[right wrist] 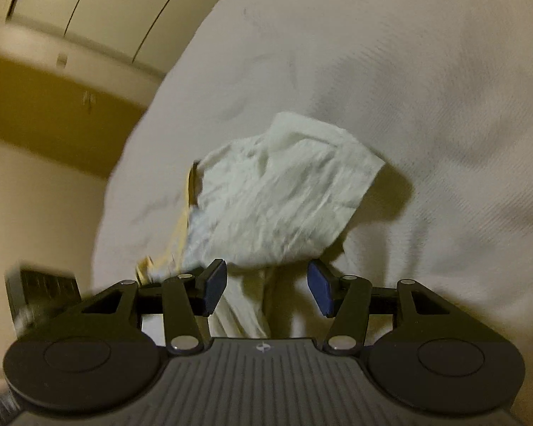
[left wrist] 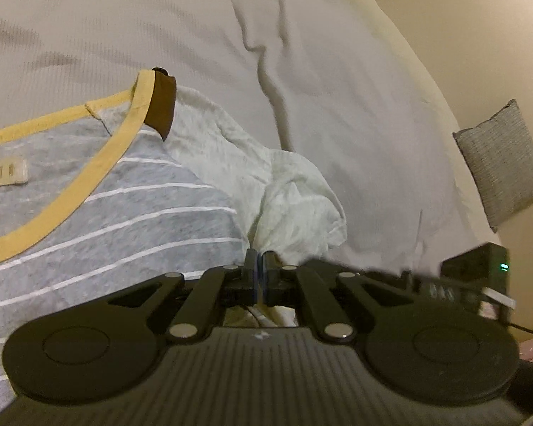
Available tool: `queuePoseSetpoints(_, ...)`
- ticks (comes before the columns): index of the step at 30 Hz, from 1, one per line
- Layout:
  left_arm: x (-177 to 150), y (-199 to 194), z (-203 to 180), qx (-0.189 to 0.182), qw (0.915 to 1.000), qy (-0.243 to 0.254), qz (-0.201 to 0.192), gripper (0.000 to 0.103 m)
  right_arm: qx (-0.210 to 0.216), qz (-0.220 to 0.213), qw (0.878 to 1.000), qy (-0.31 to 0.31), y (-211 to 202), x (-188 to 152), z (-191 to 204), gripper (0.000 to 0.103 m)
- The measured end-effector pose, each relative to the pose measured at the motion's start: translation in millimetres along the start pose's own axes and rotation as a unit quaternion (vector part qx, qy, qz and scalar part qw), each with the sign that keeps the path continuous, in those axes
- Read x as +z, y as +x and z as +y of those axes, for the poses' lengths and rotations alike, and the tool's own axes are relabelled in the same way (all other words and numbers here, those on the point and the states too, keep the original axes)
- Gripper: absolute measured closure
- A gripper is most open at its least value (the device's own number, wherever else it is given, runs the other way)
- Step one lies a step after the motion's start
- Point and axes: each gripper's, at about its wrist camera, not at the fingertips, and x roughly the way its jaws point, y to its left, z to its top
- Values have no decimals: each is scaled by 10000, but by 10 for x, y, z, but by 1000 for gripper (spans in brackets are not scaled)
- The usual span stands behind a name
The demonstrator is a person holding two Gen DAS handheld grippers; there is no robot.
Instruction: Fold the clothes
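Left wrist view: my left gripper (left wrist: pixel 260 266) sits at the lower centre of the frame, its jaws clenched on a fold of the shirt (left wrist: pixel 124 220) where the grey striped body meets the white sleeve (left wrist: pixel 284 195). The shirt fills the left half of the frame, with its yellow neckline (left wrist: pixel 89 181) curving from centre left to upper centre, a brown tab (left wrist: pixel 163 106) at the top of that curve and a white label (left wrist: pixel 3 174) at the far left. It lies on a pale bedcover (left wrist: pixel 302 53); a grey cushion (left wrist: pixel 504 163) rests at the right edge. Right wrist view: my right gripper (right wrist: pixel 266 287) stands at the lower centre with jaws released and wide apart, the blue pads (right wrist: pixel 215 285) flanking the crumpled white sleeve (right wrist: pixel 284 195), which rises at centre frame. Whether either pad touches the cloth I cannot tell.
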Motion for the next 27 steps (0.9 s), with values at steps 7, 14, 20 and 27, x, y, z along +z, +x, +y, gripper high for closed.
queuePoseSetpoints(7, 54, 118, -182, -198, 9981, 547, 210, 103, 327, -260, 9957, 823, -161, 115, -134, 98)
queuePoseSetpoints(14, 141, 134, -464, -258, 9914, 1261, 232, 71, -1620, -843, 9831, -132, -1096, 392, 137, 101)
queuePoseSetpoints(20, 187, 205, -418, 541, 9853, 1605, 218, 71, -1699, -967, 9798, -418, -1083, 324, 140, 71)
queuePoseSetpoints(27, 367, 284, -318, 1325, 9651, 2242, 283, 72, -1452, -278, 9855, -832, -483, 6, 34, 62)
